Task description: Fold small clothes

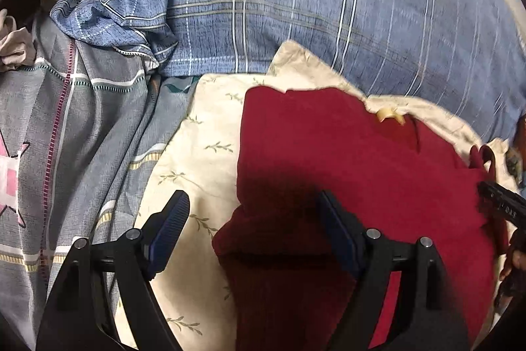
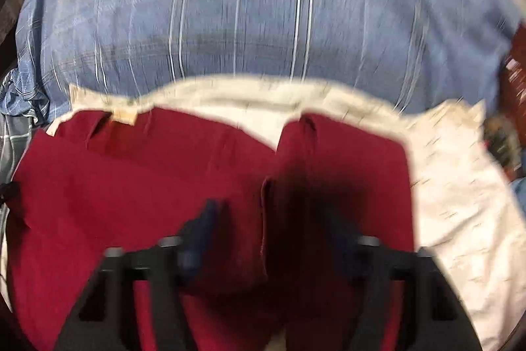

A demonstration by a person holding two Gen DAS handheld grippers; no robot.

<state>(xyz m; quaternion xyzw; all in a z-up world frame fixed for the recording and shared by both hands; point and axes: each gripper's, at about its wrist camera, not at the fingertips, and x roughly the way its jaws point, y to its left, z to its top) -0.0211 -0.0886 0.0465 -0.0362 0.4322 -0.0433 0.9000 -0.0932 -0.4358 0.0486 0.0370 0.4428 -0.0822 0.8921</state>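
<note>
Red shorts [image 2: 164,173] lie flat on a cream leaf-print cloth [image 1: 197,153] spread over the blue plaid bed cover [image 1: 296,5], presumably as a smooth folding surface. Left gripper [image 1: 253,219]: jaws spread, straddling the garment's left edge directly ahead, nothing pinched. Right gripper [image 2: 273,229]: jaws spread over the crotch seam, empty; view motion-blurred. Both look poised to take hold for a fold.
</note>
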